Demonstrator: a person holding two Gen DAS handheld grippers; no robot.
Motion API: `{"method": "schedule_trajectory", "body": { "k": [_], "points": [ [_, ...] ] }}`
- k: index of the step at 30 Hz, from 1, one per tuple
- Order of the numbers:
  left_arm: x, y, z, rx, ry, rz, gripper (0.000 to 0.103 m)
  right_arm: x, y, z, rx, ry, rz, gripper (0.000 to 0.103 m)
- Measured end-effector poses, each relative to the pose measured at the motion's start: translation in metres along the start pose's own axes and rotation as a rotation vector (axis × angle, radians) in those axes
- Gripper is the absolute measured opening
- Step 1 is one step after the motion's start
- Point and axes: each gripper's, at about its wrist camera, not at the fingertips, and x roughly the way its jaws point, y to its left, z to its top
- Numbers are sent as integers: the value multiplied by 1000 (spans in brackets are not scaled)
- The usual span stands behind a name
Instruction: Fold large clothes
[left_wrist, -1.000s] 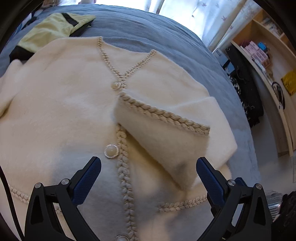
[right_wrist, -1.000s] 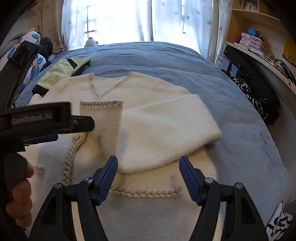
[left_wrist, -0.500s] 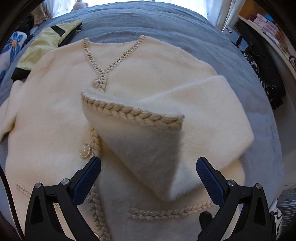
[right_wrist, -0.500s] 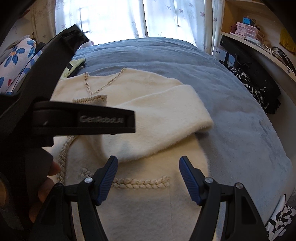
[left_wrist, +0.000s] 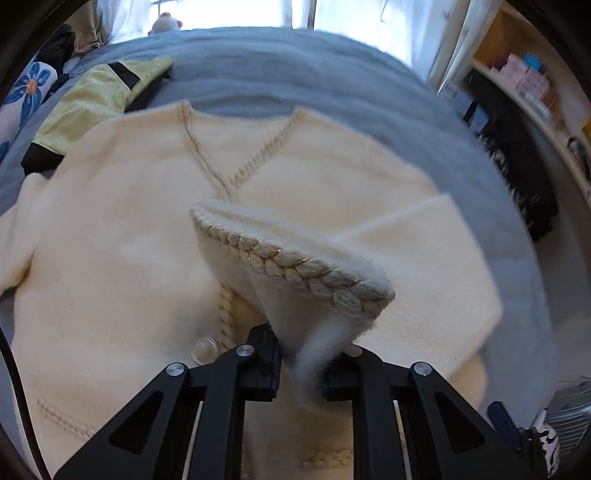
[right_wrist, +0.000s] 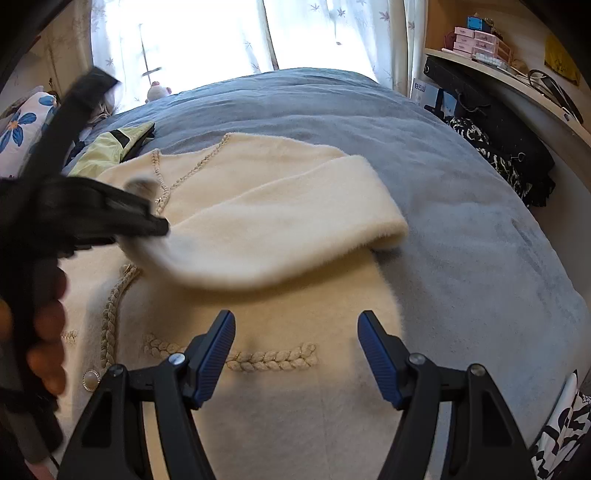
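A cream fuzzy cardigan (left_wrist: 110, 236) with braided trim lies face up on the grey-blue bed (left_wrist: 280, 85). Its right sleeve (left_wrist: 424, 258) is folded across the chest. My left gripper (left_wrist: 301, 365) is shut on the sleeve near its braided cuff (left_wrist: 295, 264) and holds that end lifted off the body. In the right wrist view the left gripper (right_wrist: 155, 225) shows at the left, pinching the sleeve (right_wrist: 280, 221). My right gripper (right_wrist: 295, 347) is open and empty, hovering over the cardigan's lower front (right_wrist: 280, 406) above the braided pocket trim (right_wrist: 266, 360).
A yellow-green and black garment (left_wrist: 92, 99) lies on the bed beyond the cardigan's left shoulder. A floral pillow (left_wrist: 26, 92) is at the far left. Shelves and a dark bag (right_wrist: 491, 122) stand past the bed's right edge. Curtains (right_wrist: 207, 33) hang behind.
My left gripper came down over the folded sleeve, closed on it near the cuff and lifted that end. My right gripper stayed open, low over the hem area.
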Motion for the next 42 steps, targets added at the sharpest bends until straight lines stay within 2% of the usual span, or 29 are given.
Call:
{"method": "schedule_trajectory", "body": {
  "k": [5, 6, 7, 8, 10, 12, 16, 20, 26, 27, 28, 29, 33, 36, 39, 40, 42],
  "points": [
    [-35, 50, 9, -5, -160, -31, 13, 0, 3, 0, -11, -3, 11, 69],
    [-37, 64, 8, -10, -176, -28, 15, 1, 3, -1, -13, 2, 15, 69],
    [-35, 80, 6, -20, -182, -28, 21, 2, 4, -1, -13, 7, 22, 69],
    [-30, 95, 3, -32, -176, -26, 24, 3, 4, -1, -13, 15, 33, 69],
    [-16, 130, -3, -88, -133, -1, 48, 5, 7, -1, -13, 28, 53, 69],
    [-2, 161, -7, -161, -69, -35, 61, 6, 10, -1, -20, 36, 63, 69],
    [10, 208, -15, -318, -19, -192, 65, 11, 14, 4, -28, 44, 73, 69],
    [24, 222, -11, -362, 6, -257, 69, 14, 12, 17, -19, 36, 69, 69],
    [44, 197, 14, -240, 35, -274, 67, 18, -3, 46, 19, -2, 28, 69],
    [46, 190, 17, -218, 35, -275, 52, 20, -8, 52, 24, -9, 21, 69],
    [50, 181, 20, -186, 36, -239, 24, 23, -14, 59, 34, -14, 13, 69],
    [52, 173, 23, -154, 35, -205, 11, 27, -20, 66, 49, -10, 9, 69],
    [46, 150, 45, -52, -20, -122, 10, 49, -55, 98, 136, 12, 40, 69],
    [17, 137, 78, 3, -151, -113, 10, 61, -73, 115, 174, 9, 39, 69],
    [2, 140, 102, 30, -245, -52, 10, 76, -83, 127, 191, 23, 41, 69],
    [8, 143, 108, 29, -232, -26, 11, 82, -84, 129, 191, 32, 42, 69],
    [31, 153, 111, 11, -140, -3, 15, 96, -86, 133, 194, 59, 61, 69]
  ]
}}
